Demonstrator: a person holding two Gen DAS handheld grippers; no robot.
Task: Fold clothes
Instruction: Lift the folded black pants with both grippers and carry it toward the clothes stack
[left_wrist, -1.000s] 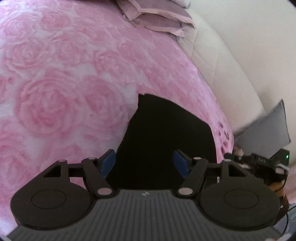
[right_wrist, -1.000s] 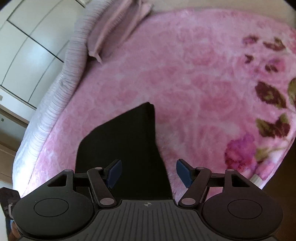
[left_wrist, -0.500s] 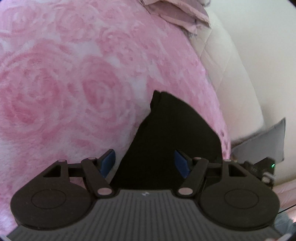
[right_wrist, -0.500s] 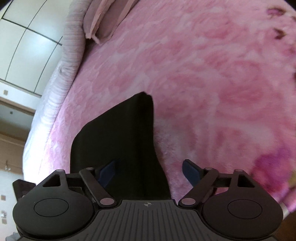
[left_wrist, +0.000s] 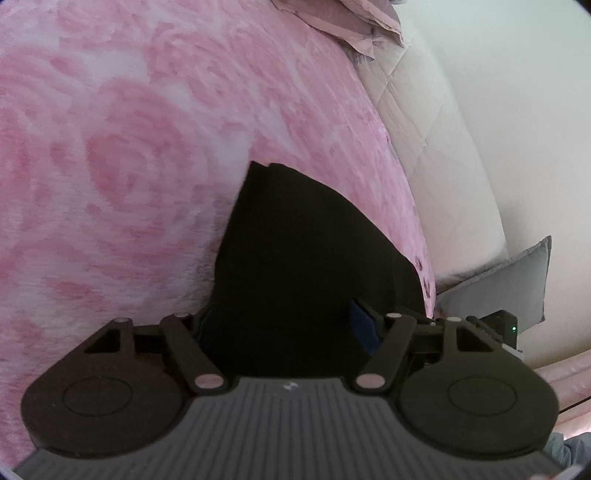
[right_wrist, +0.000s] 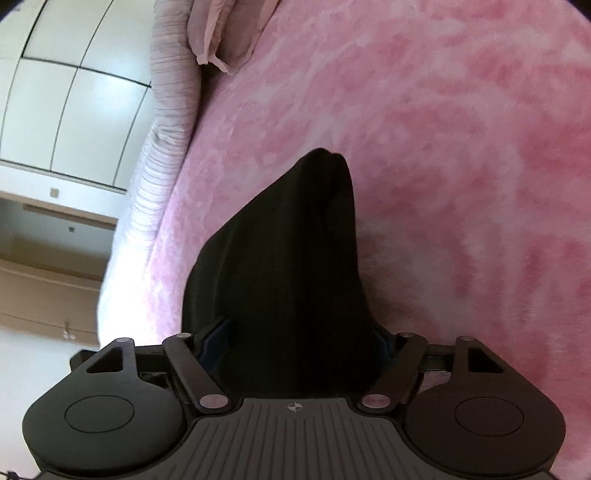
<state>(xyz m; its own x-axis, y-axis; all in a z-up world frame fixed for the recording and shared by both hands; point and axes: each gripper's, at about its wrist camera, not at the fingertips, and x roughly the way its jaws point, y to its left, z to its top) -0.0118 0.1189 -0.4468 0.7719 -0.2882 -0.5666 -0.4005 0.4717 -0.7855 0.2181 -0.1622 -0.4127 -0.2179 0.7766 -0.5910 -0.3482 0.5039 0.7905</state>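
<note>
We find black garment on pink bed. Left gripper and right gripper both spread wide, garment edge between fingers, ungripped. We advise: close squarely on edge, lift evenly.

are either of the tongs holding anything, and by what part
Nothing is held. Both the left tongs and right tongs stand open, straddling the near end of the black garment on the pink blanket.
</note>
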